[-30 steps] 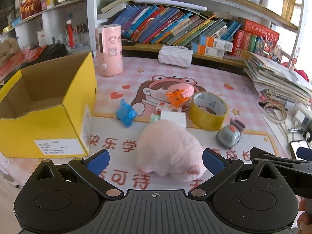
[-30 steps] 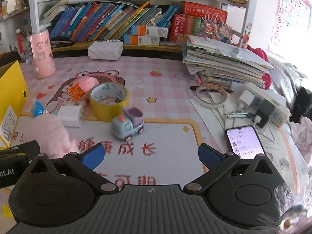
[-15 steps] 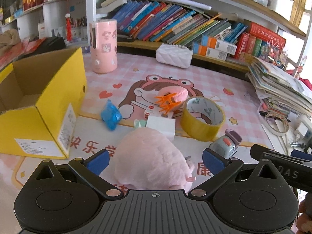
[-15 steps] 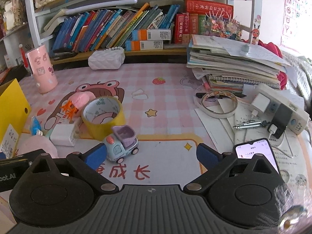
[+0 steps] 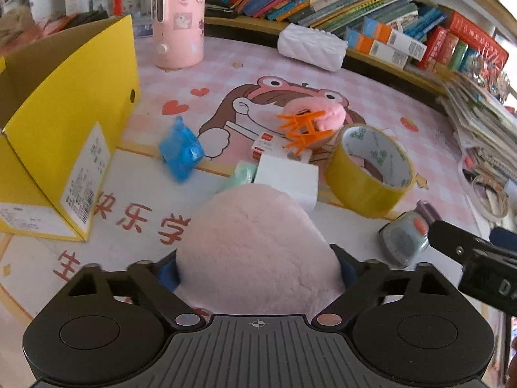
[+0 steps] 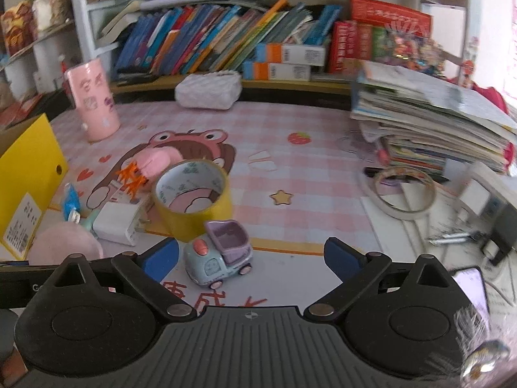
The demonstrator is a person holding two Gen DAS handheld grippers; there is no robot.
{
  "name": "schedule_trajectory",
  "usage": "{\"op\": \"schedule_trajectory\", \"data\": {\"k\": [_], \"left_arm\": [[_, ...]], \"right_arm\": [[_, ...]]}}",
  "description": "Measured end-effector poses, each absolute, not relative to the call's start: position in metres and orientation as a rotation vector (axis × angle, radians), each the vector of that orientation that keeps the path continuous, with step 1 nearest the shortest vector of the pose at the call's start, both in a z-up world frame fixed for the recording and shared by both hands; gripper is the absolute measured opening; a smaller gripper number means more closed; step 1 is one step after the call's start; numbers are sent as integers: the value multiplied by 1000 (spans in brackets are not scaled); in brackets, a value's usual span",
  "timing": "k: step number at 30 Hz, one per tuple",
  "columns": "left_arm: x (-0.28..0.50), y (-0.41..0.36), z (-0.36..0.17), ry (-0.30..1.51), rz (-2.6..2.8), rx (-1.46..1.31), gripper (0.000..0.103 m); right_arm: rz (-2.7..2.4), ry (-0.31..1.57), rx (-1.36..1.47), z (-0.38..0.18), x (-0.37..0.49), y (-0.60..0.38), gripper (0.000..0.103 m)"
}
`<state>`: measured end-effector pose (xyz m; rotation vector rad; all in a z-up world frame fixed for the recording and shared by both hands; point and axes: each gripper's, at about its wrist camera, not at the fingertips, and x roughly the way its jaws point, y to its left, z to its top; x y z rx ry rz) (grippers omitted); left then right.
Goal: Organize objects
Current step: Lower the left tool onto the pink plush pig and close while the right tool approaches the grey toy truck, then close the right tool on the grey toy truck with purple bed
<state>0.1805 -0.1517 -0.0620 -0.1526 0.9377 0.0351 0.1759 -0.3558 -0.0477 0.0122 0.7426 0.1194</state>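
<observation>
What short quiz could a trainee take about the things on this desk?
1. True or false: the yellow tape roll lies inside the yellow box.
2. Which thing stands nearest the toy truck? A) tape roll B) pink cup C) phone
3. Fill in: the plush toy is ____ in colour.
Key: 1 false; 2 A; 3 pink.

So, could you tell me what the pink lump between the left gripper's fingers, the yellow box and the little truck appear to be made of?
Pink lump: soft plush fabric, going by its fuzzy, matte nap. Yellow box: cardboard, judging by the thin folded walls, brown inside and printed matte yellow outside, with a paper label. Little truck: probably moulded plastic, smooth with a slight sheen, in pastel blue and purple.
</observation>
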Motion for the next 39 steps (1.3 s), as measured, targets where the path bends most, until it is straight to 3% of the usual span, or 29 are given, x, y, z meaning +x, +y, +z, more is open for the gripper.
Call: {"op": "schedule_trajectory", "data": {"k": [2, 11, 16, 39], "left_arm": [[179, -150, -59, 943, 23, -148, 81], [164, -140, -34, 905, 15, -136, 79], [156, -133, -24, 882, 25, -146, 79], [112, -84, -2, 790, -63, -224, 79]], "right_arm": [[140, 765, -4, -53, 183, -354, 93], [220, 852, -56, -76, 211, -341, 83], [244, 886, -75, -87, 219, -336, 62], [140, 742, -14, -23, 137, -295, 62]]}}
